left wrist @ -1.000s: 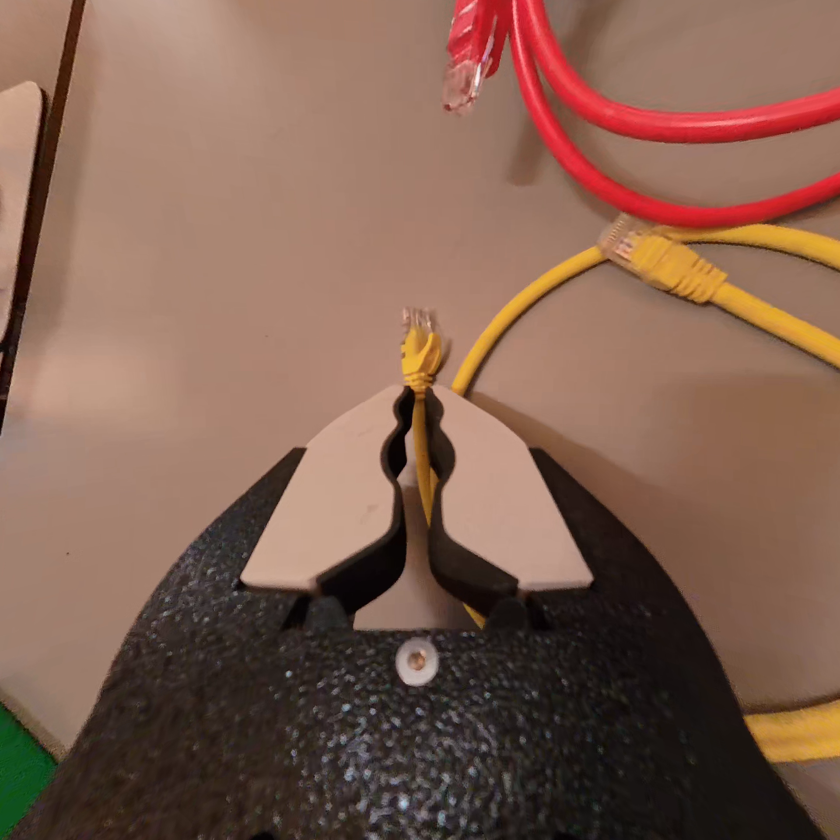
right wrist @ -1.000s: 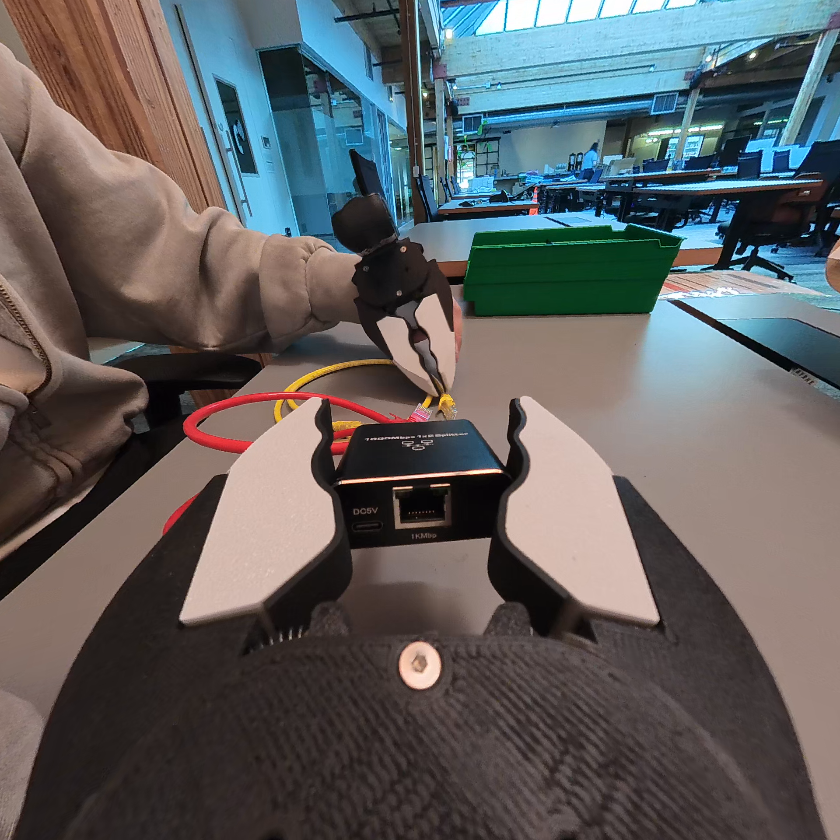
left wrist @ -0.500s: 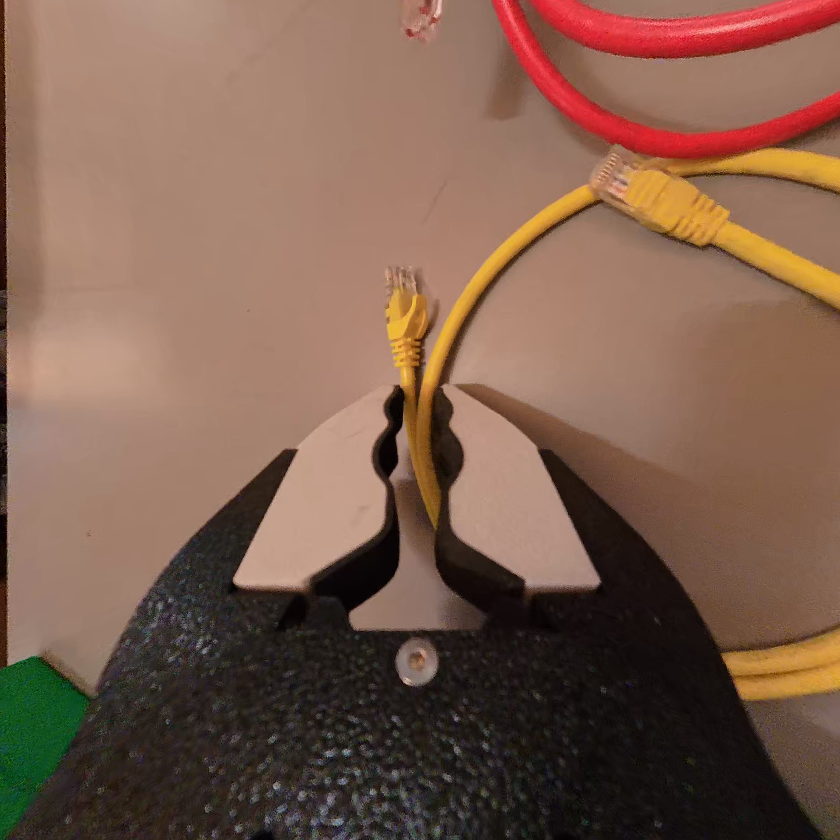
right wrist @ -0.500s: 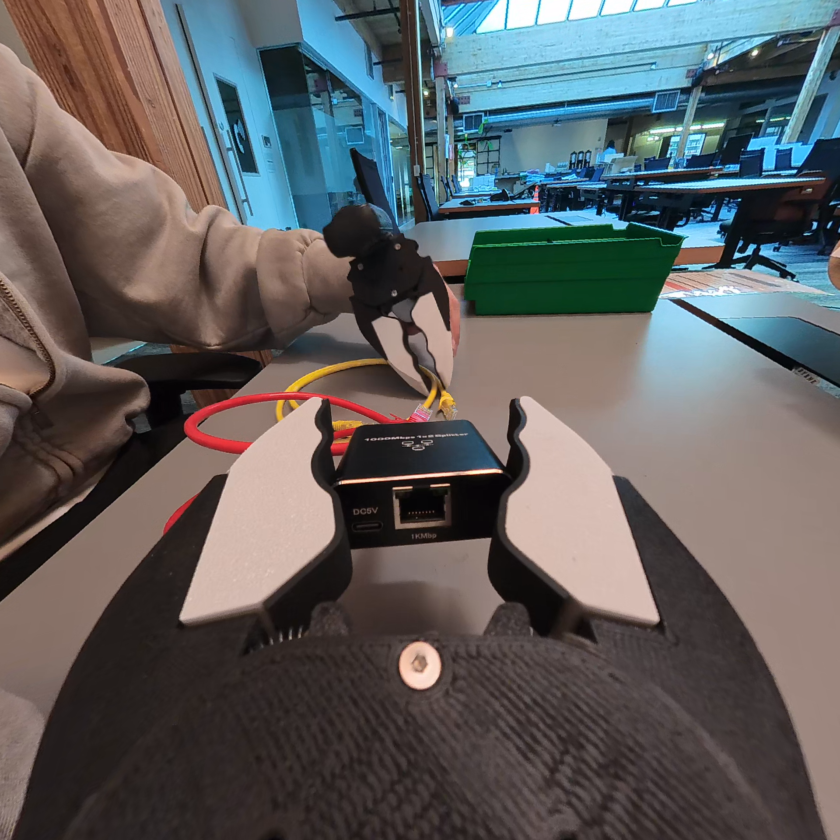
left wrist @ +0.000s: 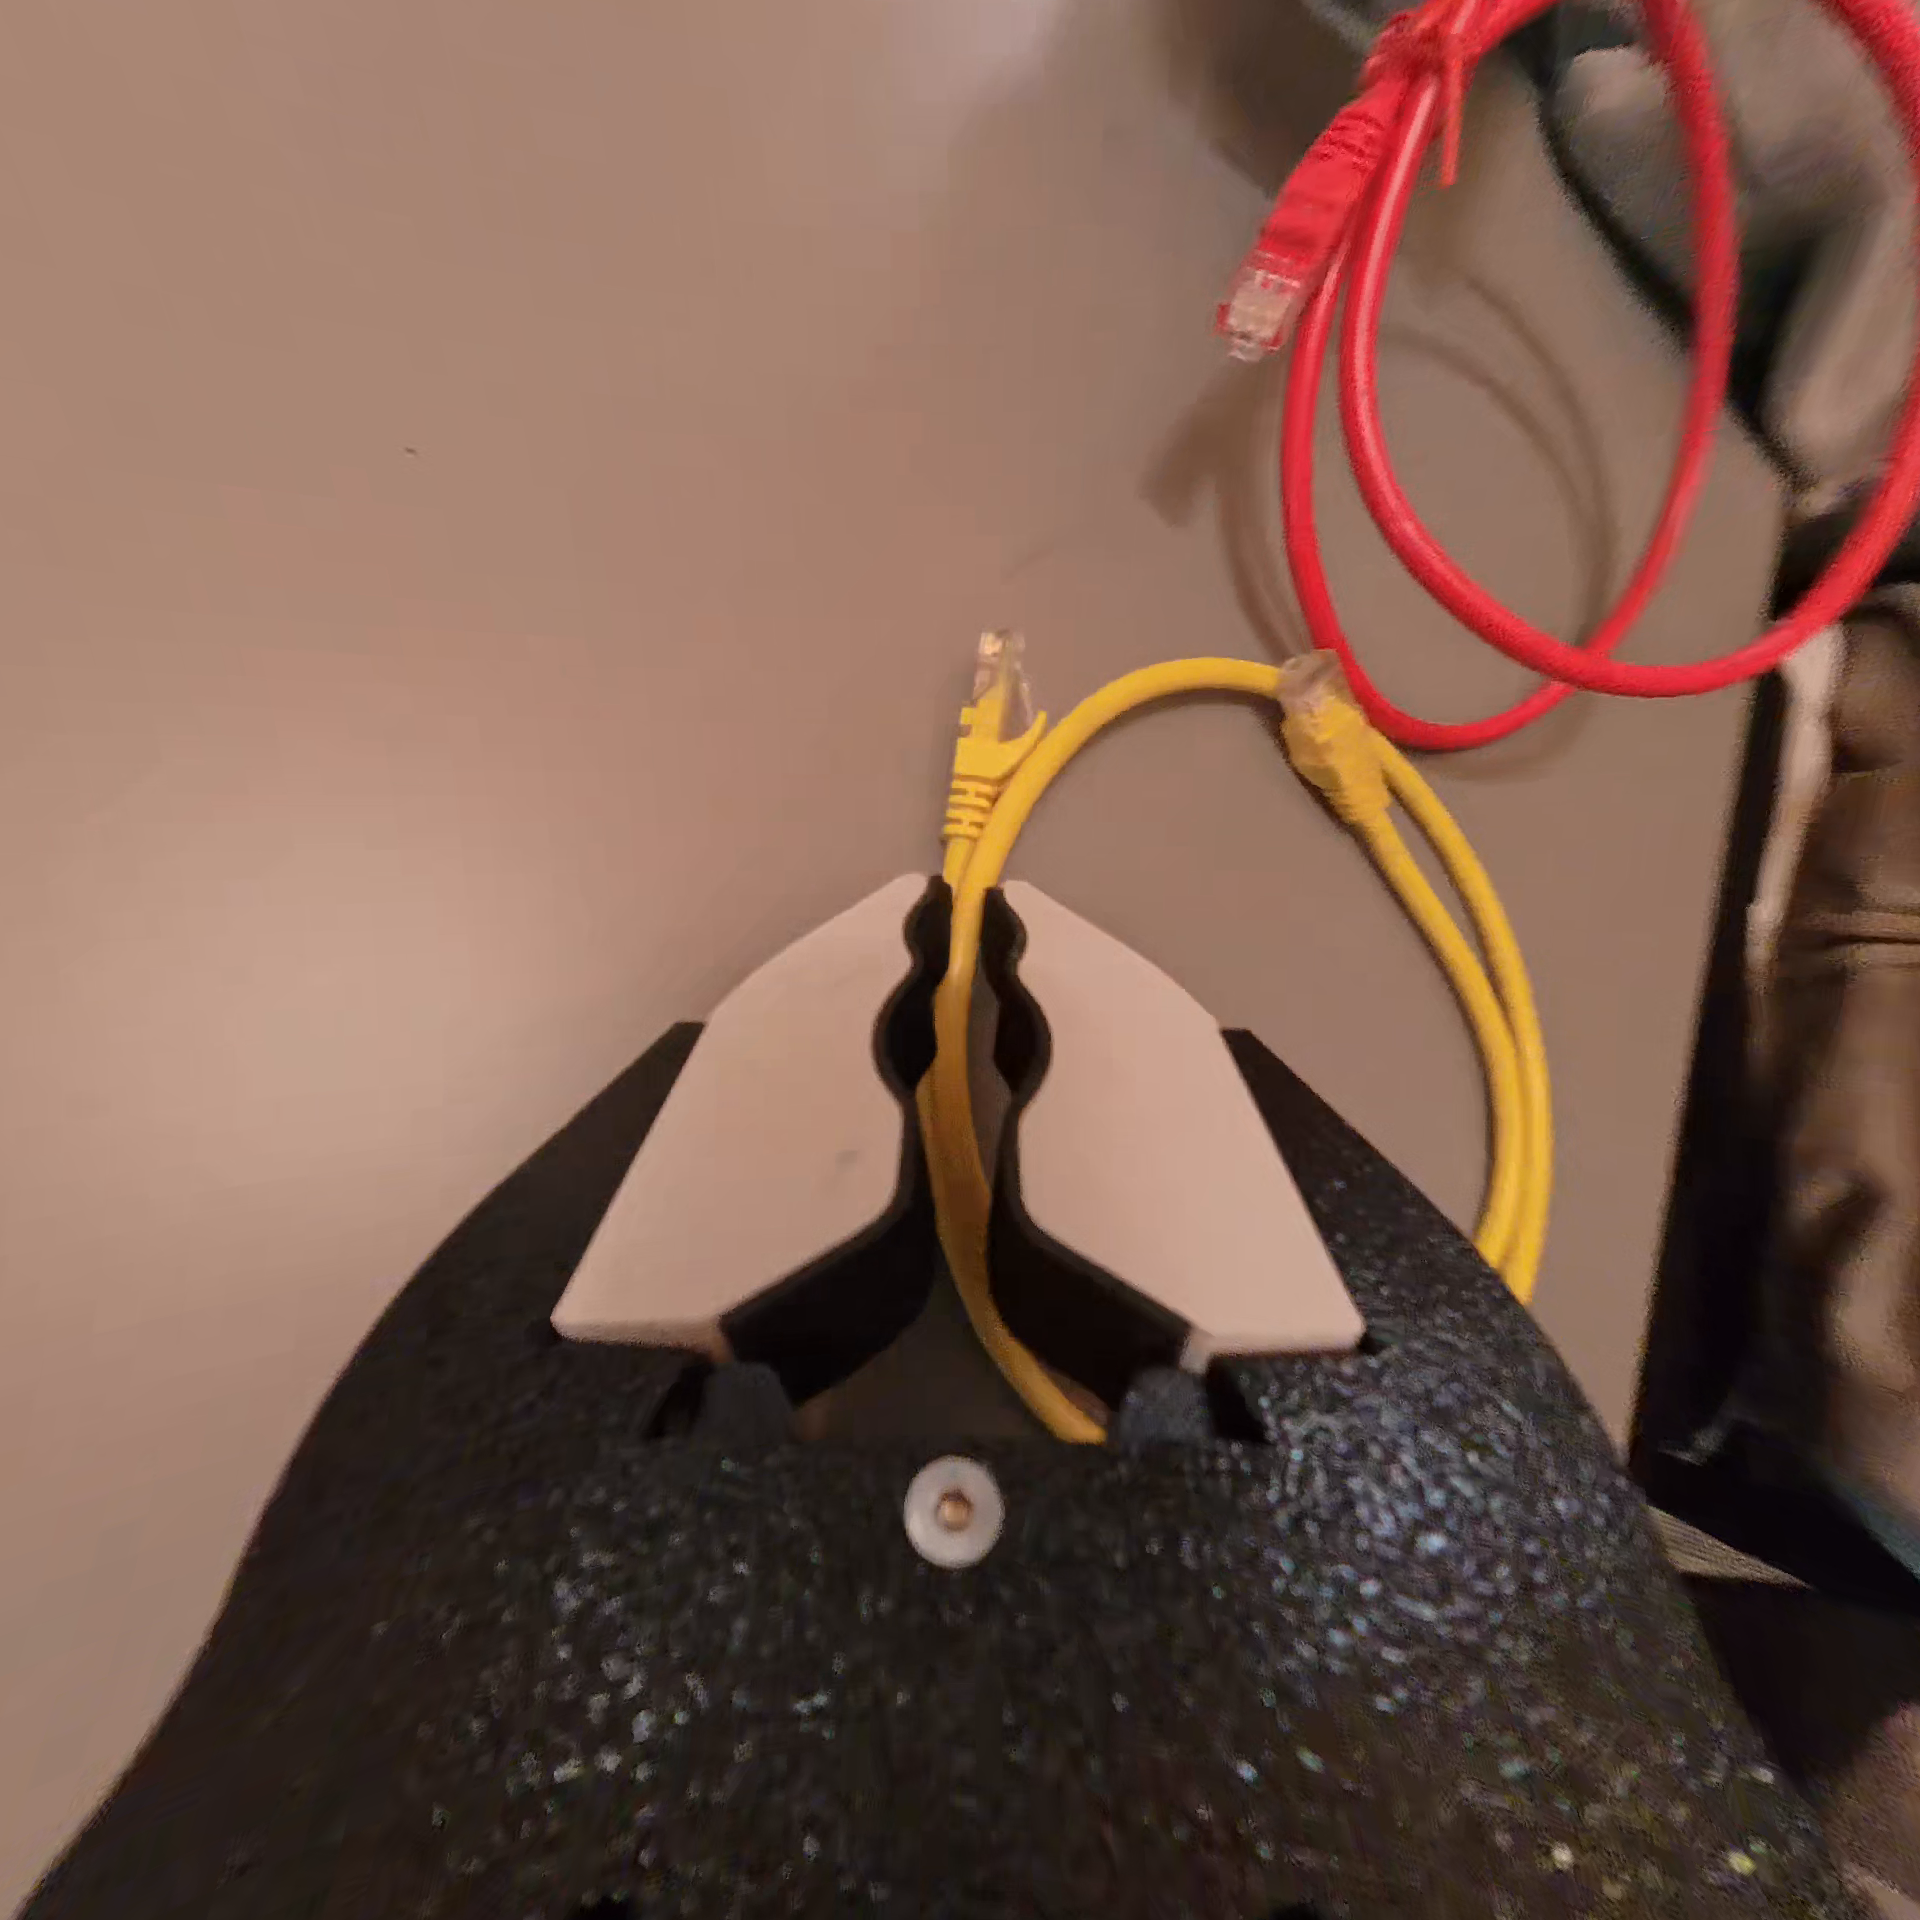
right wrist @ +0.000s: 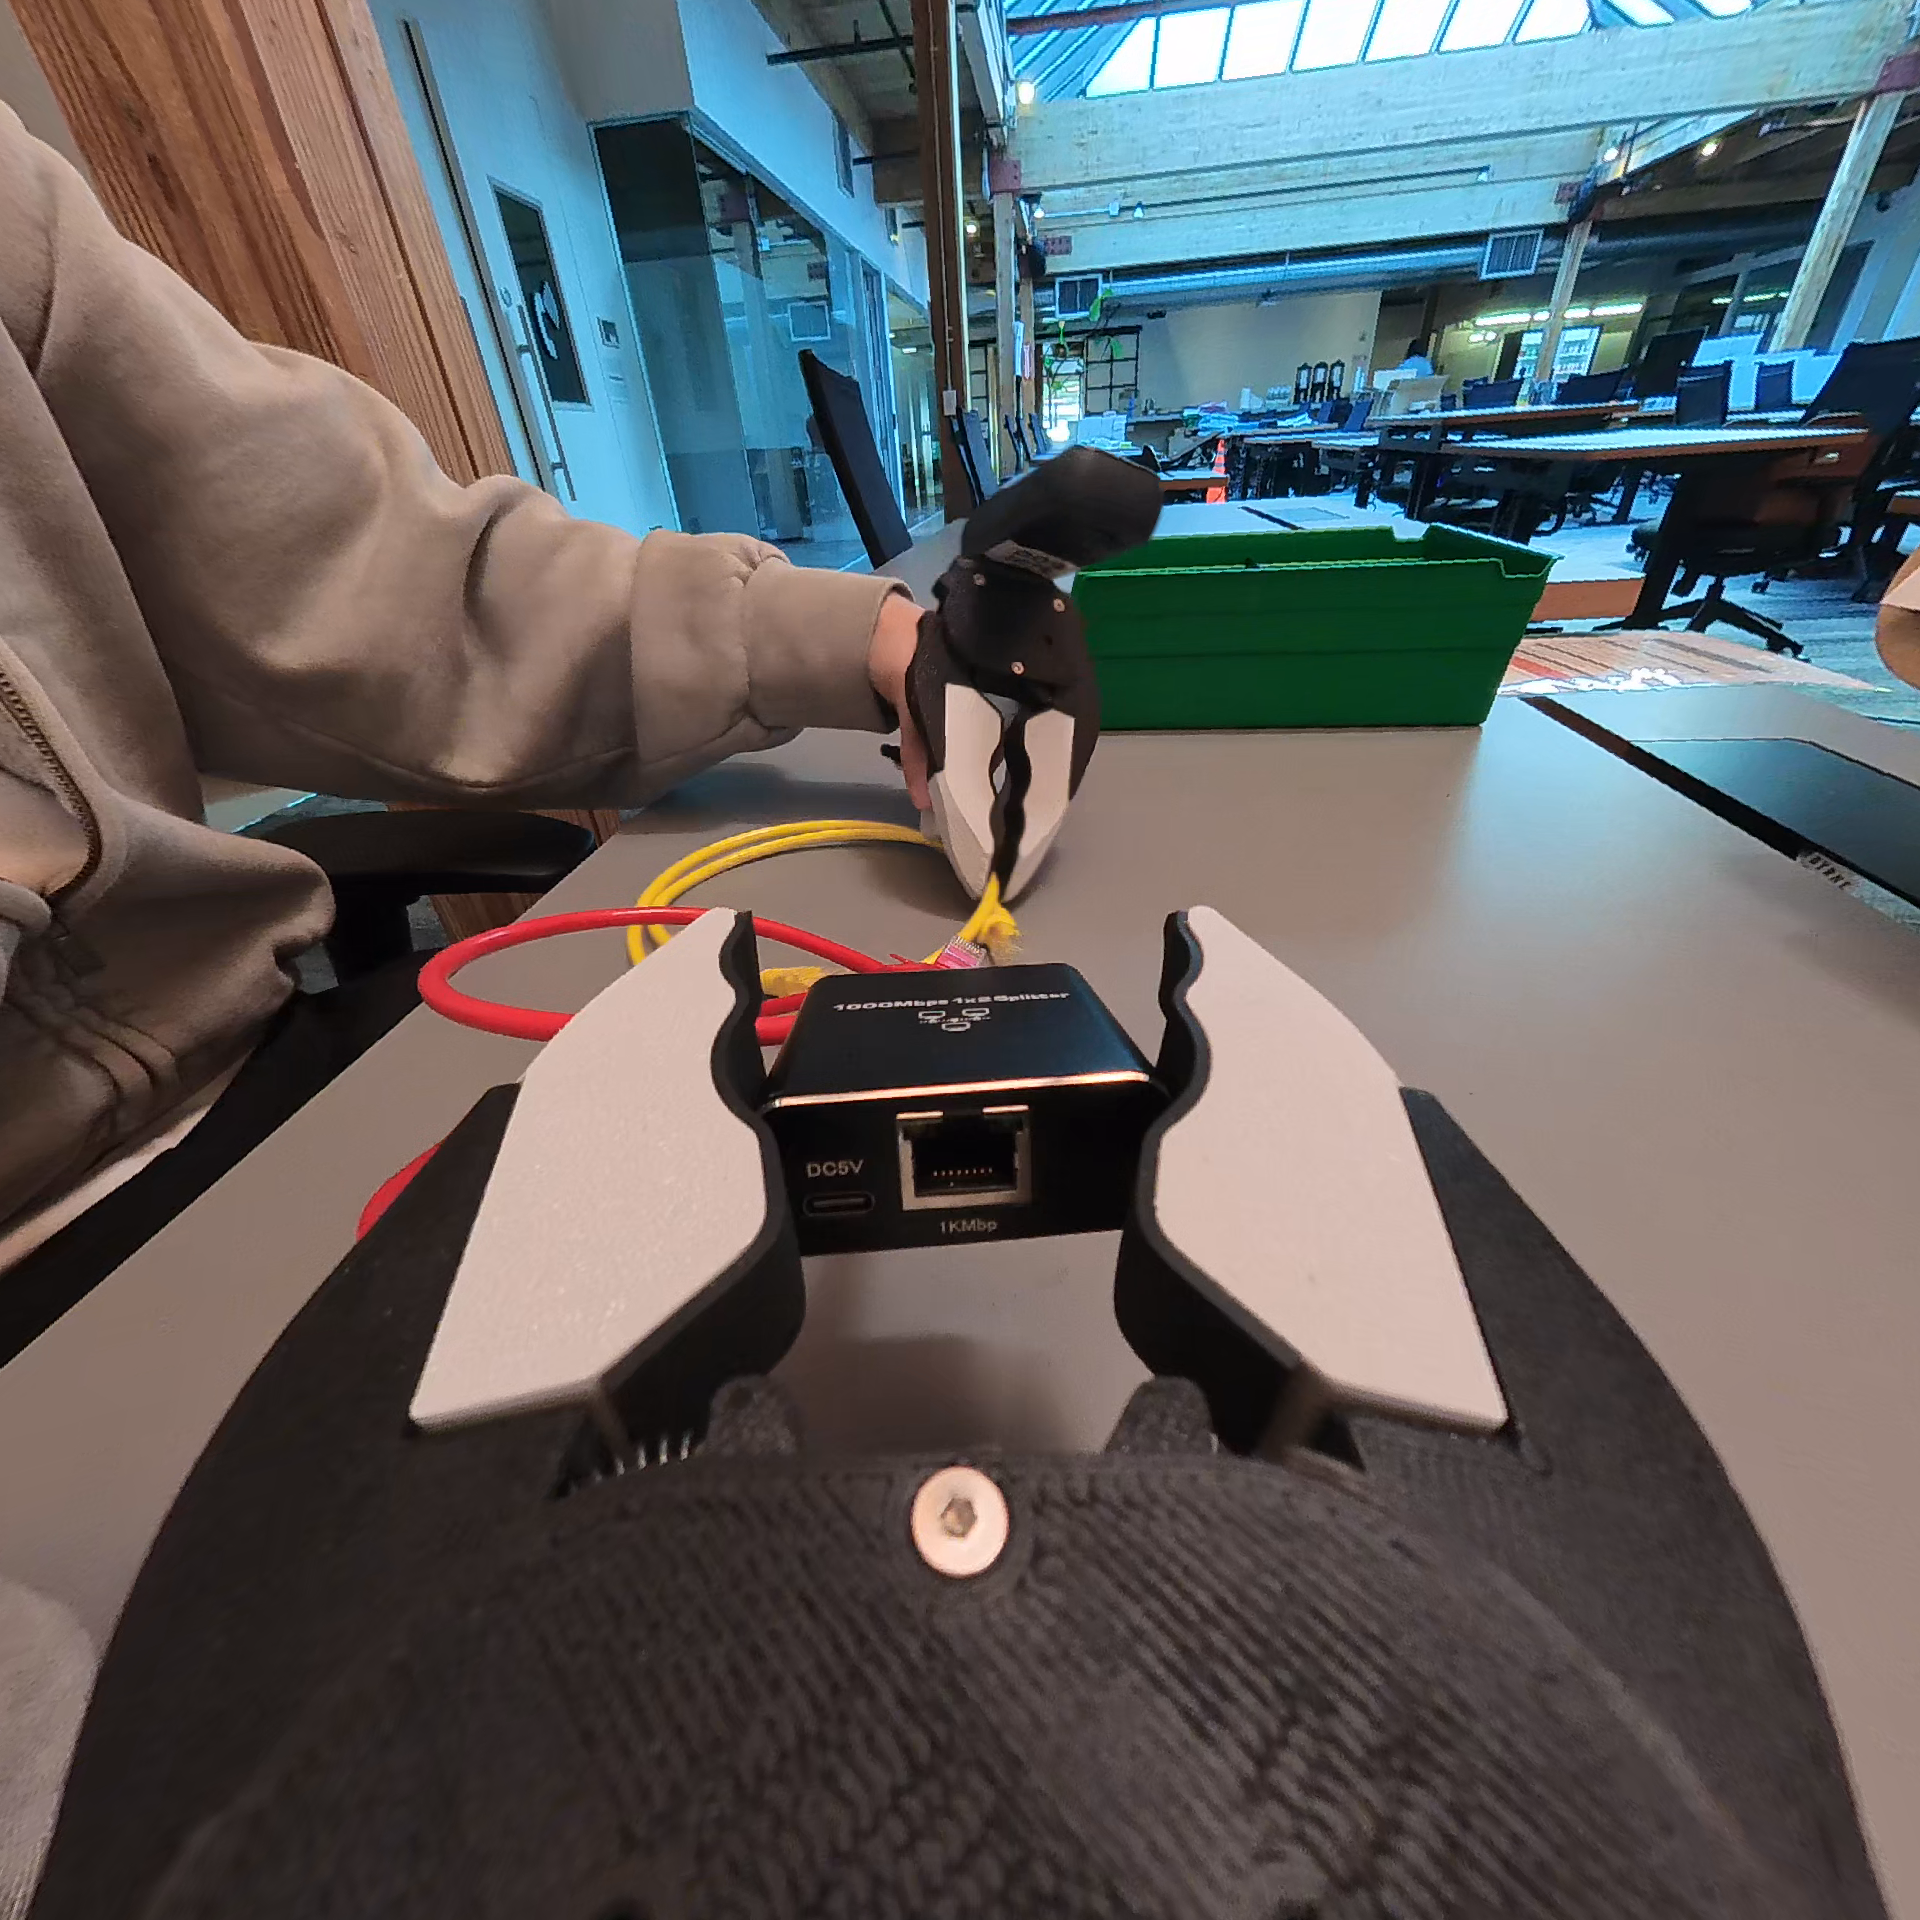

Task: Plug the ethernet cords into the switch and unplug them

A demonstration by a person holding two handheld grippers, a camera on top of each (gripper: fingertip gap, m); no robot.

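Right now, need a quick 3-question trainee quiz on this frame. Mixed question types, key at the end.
1. True or false: the left gripper is shut on the thin yellow ethernet cord.
2. Multiple choice: the small black box-shaped switch sits
A. inside the green plastic bin
B. between the fingers of the right gripper
C. on top of the red ethernet cord
3. Fill in: the port on the switch face nearest the right wrist camera is ____ (empty/occupied).

Key:
1. True; two yellow strands pass between its fingers.
2. B; the fingers flank its sides on the grey table.
3. Empty.
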